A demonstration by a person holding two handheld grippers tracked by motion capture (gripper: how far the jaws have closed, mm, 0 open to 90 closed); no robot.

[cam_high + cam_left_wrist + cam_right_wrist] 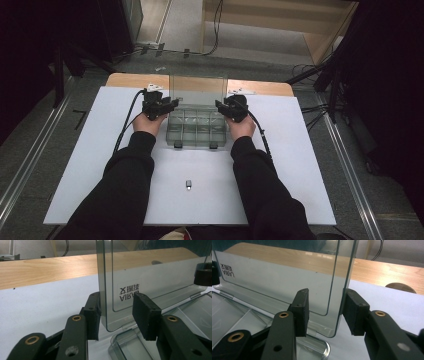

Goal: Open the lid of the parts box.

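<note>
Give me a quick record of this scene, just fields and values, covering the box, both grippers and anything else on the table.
container: clear plastic compartment box, compartments look empty
lid: clear lid, standing upright at the box's far side
left gripper: left gripper, jaws open, straddling the lid's left edge
right gripper: right gripper, jaws open, straddling the lid's right edge
surface: white sheet over a wooden table
other item: small grey object lying near the person, apart from the box
</note>
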